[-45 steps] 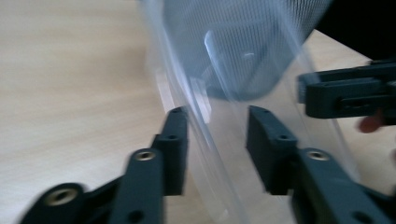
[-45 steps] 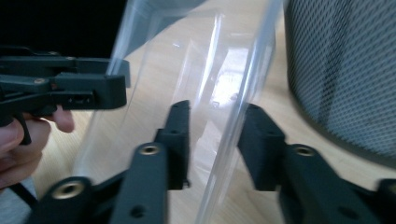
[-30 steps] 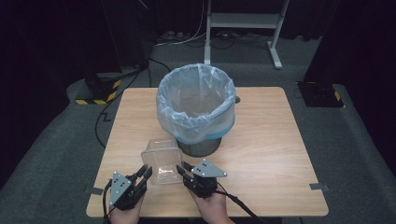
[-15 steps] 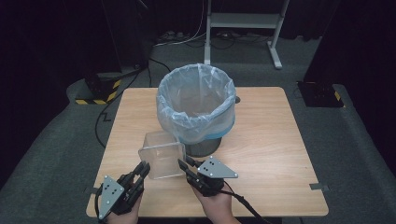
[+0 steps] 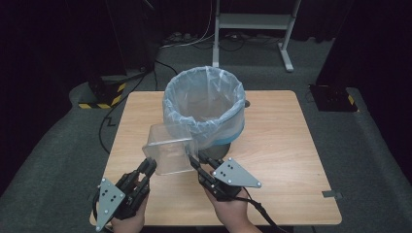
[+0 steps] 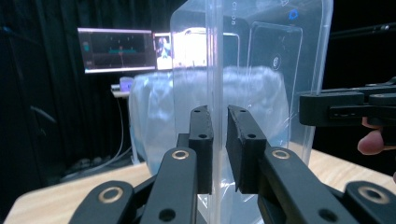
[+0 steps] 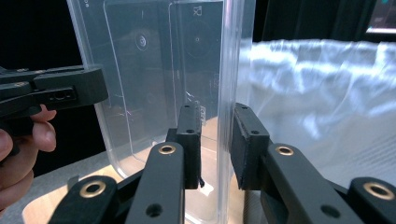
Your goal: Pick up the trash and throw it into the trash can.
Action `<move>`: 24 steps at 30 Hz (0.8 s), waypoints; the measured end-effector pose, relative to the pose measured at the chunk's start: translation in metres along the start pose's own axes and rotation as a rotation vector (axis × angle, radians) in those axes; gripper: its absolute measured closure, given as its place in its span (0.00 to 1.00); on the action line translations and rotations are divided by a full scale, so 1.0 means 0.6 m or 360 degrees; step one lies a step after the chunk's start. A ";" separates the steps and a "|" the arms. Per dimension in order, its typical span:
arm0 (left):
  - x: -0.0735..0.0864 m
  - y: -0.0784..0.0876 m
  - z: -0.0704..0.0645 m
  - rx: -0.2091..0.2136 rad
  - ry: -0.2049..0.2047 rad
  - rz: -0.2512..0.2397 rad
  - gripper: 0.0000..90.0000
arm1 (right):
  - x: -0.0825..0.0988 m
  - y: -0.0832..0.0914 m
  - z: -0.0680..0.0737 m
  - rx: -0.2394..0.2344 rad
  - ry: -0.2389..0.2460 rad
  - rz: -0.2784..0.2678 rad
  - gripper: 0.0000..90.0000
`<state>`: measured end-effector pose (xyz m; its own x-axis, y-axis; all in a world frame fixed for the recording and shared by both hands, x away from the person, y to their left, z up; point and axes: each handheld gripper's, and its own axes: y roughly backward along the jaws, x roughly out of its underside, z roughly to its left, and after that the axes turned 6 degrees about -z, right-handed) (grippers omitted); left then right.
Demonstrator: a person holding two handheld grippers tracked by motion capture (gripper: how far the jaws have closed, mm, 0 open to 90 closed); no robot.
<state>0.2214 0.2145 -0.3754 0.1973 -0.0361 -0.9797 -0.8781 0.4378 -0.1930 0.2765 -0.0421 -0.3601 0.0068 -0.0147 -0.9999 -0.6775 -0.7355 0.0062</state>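
A clear plastic container [image 5: 167, 150] hangs above the table's front, tipped up on edge just before the bin [image 5: 204, 104]. My left gripper [image 5: 148, 167] is shut on its left wall, and my right gripper [image 5: 194, 162] is shut on its right wall. In the left gripper view the jaws [image 6: 219, 116] pinch a thin clear wall of the container [image 6: 261, 70], with the right gripper [image 6: 345, 105] across from them. The right gripper view has its jaws [image 7: 217, 112] clamped on the container [image 7: 154, 70] wall, and the left gripper [image 7: 51, 91] is at the left.
The bin, lined with a pale blue bag [image 7: 317, 79], stands at the middle of the wooden table [image 5: 282, 145]. Dark floor, cables and a metal stand [image 5: 252, 22] lie beyond the far edge. A lit monitor [image 6: 119, 49] glows behind the bin.
Both grippers have risen with the container, which left the table top and tipped up toward the bin's rim.
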 end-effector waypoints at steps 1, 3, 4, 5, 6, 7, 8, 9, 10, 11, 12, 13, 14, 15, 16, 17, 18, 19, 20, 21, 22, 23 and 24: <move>-0.005 -0.002 0.000 0.0002 0.0001 -0.0013 0.89 | -0.011 0.002 0.000 0.0007 0.0026 -0.0026 0.84; -0.021 -0.010 0.000 0.0013 -0.0008 -0.0052 0.89 | -0.023 0.003 -0.001 0.0025 0.0051 -0.0052 0.84; -0.027 -0.014 0.000 0.0016 -0.0010 -0.0065 0.89 | -0.029 0.004 -0.002 0.0034 0.0070 -0.0068 0.84; -0.033 -0.018 -0.001 0.0018 -0.0005 -0.0080 0.89 | -0.036 0.003 -0.004 0.0041 0.0072 -0.0088 0.84; -0.040 -0.021 0.000 0.0025 -0.0017 -0.0092 0.89 | -0.042 0.003 -0.006 0.0045 0.0080 -0.0100 0.84; -0.040 -0.021 0.000 0.0025 -0.0017 -0.0092 0.89 | -0.042 0.003 -0.006 0.0045 0.0080 -0.0100 0.84; -0.047 -0.025 -0.001 0.0028 -0.0020 -0.0111 0.89 | -0.056 0.004 -0.010 0.0057 0.0085 -0.0131 0.83; -0.059 -0.033 -0.002 0.0036 -0.0029 -0.0140 0.89 | -0.063 0.005 -0.012 0.0063 0.0096 -0.0148 0.83; -0.065 -0.038 -0.001 0.0040 -0.0033 -0.0153 0.89 | -0.070 0.006 -0.013 0.0071 0.0091 -0.0165 0.83; -0.071 -0.042 -0.001 0.0042 -0.0034 -0.0162 0.89 | -0.077 0.007 -0.015 0.0079 0.0102 -0.0178 0.83; -0.071 -0.042 -0.001 0.0042 -0.0034 -0.0162 0.89 | -0.084 0.007 -0.016 0.0084 0.0107 -0.0192 0.83; -0.083 -0.050 -0.001 0.0039 -0.0043 -0.0187 0.89 | -0.090 0.007 -0.017 0.0091 0.0109 -0.0202 0.83; -0.083 -0.050 -0.001 0.0039 -0.0043 -0.0187 0.89 | -0.096 0.007 -0.019 0.0098 0.0113 -0.0217 0.83; -0.090 -0.054 -0.001 0.0044 -0.0055 -0.0200 0.89 | -0.102 0.008 -0.020 0.0104 0.0106 -0.0231 0.83; -0.096 -0.058 -0.002 0.0041 -0.0054 -0.0212 0.89 | -0.102 0.008 -0.020 0.0104 0.0106 -0.0231 0.83; -0.109 -0.067 0.000 0.0046 -0.0069 -0.0231 0.89 | -0.114 0.007 -0.024 0.0108 0.0101 -0.0252 0.84; -0.114 -0.072 0.002 0.0048 -0.0077 -0.0238 0.89 | -0.120 0.006 -0.027 0.0108 0.0106 -0.0259 0.84; -0.119 -0.078 0.002 0.0046 -0.0075 -0.0247 0.89 | -0.126 0.005 -0.029 0.0114 0.0105 -0.0265 0.84; -0.124 -0.083 0.003 0.0050 -0.0082 -0.0249 0.89 | -0.131 0.004 -0.031 0.0120 0.0108 -0.0270 0.84; -0.127 -0.092 0.001 0.0046 -0.0040 -0.0283 0.89 | -0.137 0.003 -0.034 0.0134 0.0122 -0.0274 0.84; -0.130 -0.096 0.004 0.0049 -0.0076 -0.0254 0.89 | -0.142 0.000 -0.039 0.0142 0.0133 -0.0283 0.84; -0.133 -0.103 0.006 0.0053 -0.0082 -0.0254 0.89 | -0.146 -0.002 -0.043 0.0149 0.0130 -0.0283 0.84; -0.135 -0.110 0.007 0.0058 -0.0076 -0.0257 0.89 | -0.149 -0.005 -0.048 0.0157 0.0133 -0.0288 0.84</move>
<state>0.2652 0.1920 -0.2830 0.3558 -0.0663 -0.9322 -0.8172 0.4619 -0.3447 0.2993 -0.0582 -0.2701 0.1929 0.0521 -0.9798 -0.7283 -0.6616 -0.1785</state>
